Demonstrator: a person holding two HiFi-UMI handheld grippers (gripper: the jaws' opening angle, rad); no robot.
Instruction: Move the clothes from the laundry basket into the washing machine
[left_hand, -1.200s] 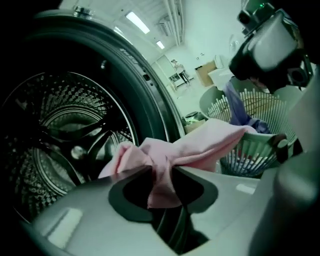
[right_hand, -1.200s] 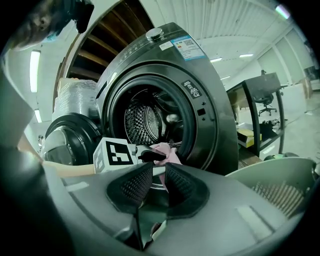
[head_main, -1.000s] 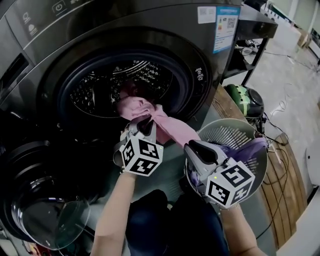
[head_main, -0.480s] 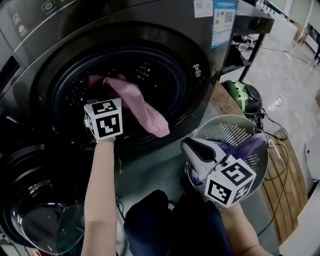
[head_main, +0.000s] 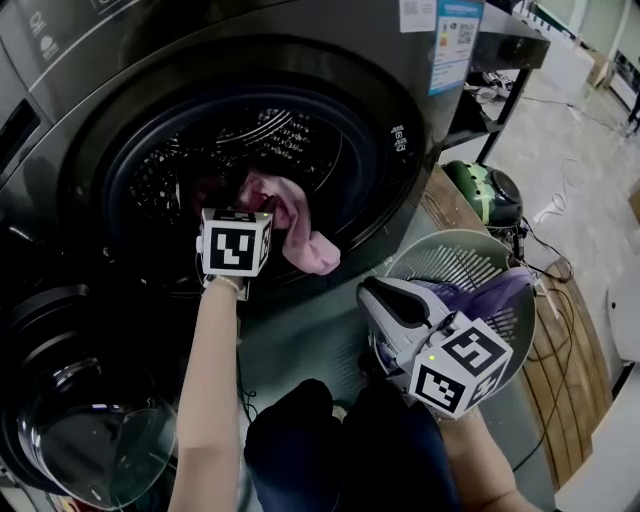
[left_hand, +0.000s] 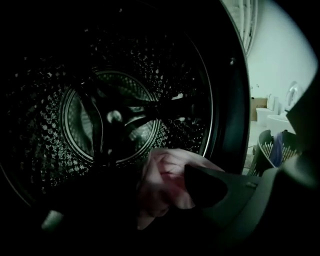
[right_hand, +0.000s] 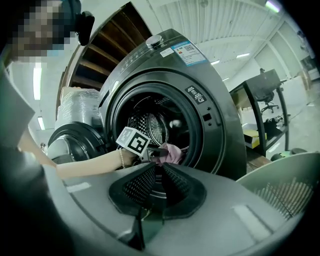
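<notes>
The left gripper (head_main: 262, 210) is clenched on a pink cloth (head_main: 305, 245) — held at the mouth of the dark grey washing machine (head_main: 420, 120). The right gripper (right_hand: 159, 166) is seen closed and empty by the round grey laundry basket (head_main: 450, 262) — purple clothes (head_main: 495, 292) are piled inside.

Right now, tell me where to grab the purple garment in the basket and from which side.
Grip the bunched upper fold of the purple garment, the part standing highest in the laundry basket. Come down from above with the right gripper, fingers opened first: the basket's wall rings the cloth, so probably only its top is open to reach.
</notes>
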